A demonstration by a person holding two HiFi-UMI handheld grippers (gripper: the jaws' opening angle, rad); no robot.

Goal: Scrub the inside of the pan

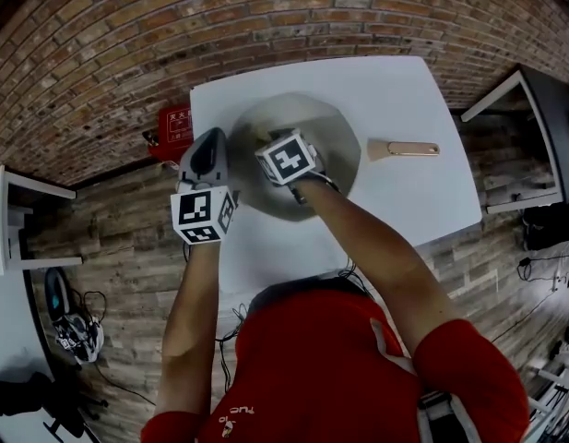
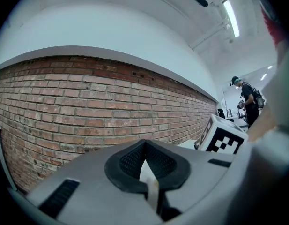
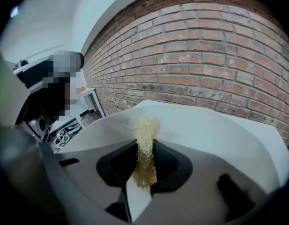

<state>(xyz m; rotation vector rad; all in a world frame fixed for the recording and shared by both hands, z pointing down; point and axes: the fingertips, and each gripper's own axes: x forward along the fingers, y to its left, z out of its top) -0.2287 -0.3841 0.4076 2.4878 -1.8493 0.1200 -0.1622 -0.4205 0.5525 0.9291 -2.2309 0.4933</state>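
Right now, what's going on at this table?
A person is working over a grey pan on a white table. The left gripper is shut on a thin pale edge, apparently the pan's left rim, steadying it. The right gripper is clamped on a straw-coloured fibrous scrubber and reaches into the pan. The pan's handle points to the person's right.

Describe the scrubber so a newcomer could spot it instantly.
On the white table sits a wide grey pan. Over its bowl the right gripper pinches the scrubber: a pale, straw-coloured tuft of coarse fibres, the only fuzzy thing among smooth surfaces.
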